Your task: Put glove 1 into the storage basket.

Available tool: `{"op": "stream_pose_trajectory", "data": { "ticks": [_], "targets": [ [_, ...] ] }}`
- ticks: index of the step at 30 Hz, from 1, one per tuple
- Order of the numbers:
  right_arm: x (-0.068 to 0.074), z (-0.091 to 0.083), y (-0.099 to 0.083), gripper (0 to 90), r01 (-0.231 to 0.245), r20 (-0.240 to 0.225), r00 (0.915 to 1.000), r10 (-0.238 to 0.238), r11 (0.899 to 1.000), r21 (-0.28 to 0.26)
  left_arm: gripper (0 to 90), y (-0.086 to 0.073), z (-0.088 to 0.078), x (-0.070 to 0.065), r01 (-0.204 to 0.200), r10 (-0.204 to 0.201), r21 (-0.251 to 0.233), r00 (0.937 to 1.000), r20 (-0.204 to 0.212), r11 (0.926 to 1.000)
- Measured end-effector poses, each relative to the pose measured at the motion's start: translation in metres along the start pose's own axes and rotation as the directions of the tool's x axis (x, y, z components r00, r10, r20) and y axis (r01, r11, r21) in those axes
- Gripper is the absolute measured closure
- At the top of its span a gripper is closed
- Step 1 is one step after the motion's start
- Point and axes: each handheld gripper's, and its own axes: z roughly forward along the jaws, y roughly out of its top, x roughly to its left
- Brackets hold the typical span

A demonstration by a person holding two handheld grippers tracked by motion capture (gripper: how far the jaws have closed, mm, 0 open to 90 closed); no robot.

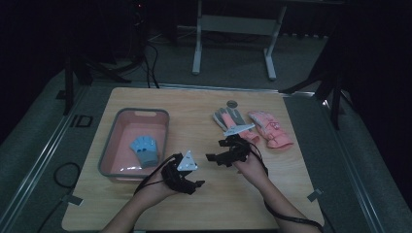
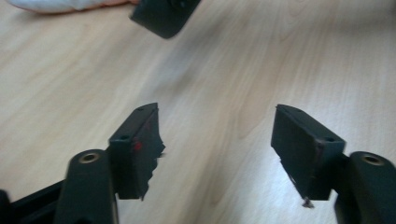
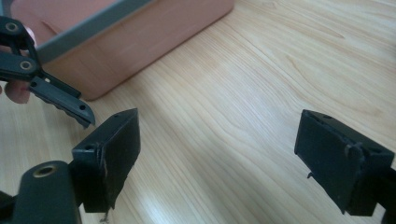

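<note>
A pink basin [image 1: 109, 141] with a grey rim stands on the left half of the wooden table [image 1: 194, 104], and a blue glove [image 1: 145, 149] lies inside it. A grey glove [image 1: 228, 119] and a pink glove [image 1: 269, 128] lie side by side at the table's right. My left gripper [image 1: 197, 177] [image 2: 217, 121] hovers low over bare wood just right of the basin, open with nothing between its jaws. My right gripper [image 1: 216, 151] [image 3: 219, 126] faces it from below the grey glove, also open and holding nothing. The basin wall [image 3: 140, 42] stands beyond the right gripper's jaws.
A small round disc [image 1: 231, 103] lies behind the grey glove. In the right gripper view, part of the left gripper [image 3: 51, 93] reaches in at the left edge. Table legs [image 1: 197, 48] stand on the floor beyond the far edge.
</note>
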Motion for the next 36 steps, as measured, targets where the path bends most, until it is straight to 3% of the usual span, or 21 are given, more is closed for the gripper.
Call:
{"op": "stream_pose_trajectory", "data": {
  "ticks": [6,10,12,19,24,30,36],
  "targets": [
    [-0.009,-0.008,-0.016,14.4,-0.004,0.026,0.9997,0.004,1.0,-0.005,24.0,-0.006,0.019,-0.006,0.021,-0.02,-0.01,0.9989,0.043,0.9997],
    [-0.015,-0.013,-0.025,14.3,-0.02,0.033,0.9992,0.021,1.0,-0.02,13.7,-0.011,0.03,-0.007,0.033,-0.033,-0.005,0.9975,0.062,0.9994],
    [-0.017,-0.016,-0.031,13.9,-0.015,0.043,0.9989,0.016,1.0,-0.027,4.3,-0.015,0.036,-0.008,0.039,-0.038,-0.011,0.9973,0.063,0.9992],
    [-0.019,-0.021,-0.044,12.5,0.002,0.072,0.9974,0.001,0.998,-0.055,3.5,-0.03,0.046,-0.012,0.078,-0.074,-0.068,0.9958,0.053,0.9946],
    [-0.022,-0.023,-0.05,12.3,-0.008,0.048,0.9988,0.012,0.997,-0.076,3.6,-0.037,0.05,-0.016,0.045,-0.043,-0.046,0.9981,0.044,0.998],
    [-0.02,-0.029,-0.055,12.3,-0.016,0.019,0.9997,0.018,0.997,-0.075,4.1,-0.039,0.049,-0.018,0.052,-0.049,-0.052,0.9976,0.048,0.9973],
    [-0.022,-0.035,-0.058,12.2,-0.027,0.024,0.9993,0.029,0.995,-0.098,4.1,-0.039,0.048,-0.019,0.052,-0.049,-0.059,0.9979,0.043,0.9969]
  ]
}}
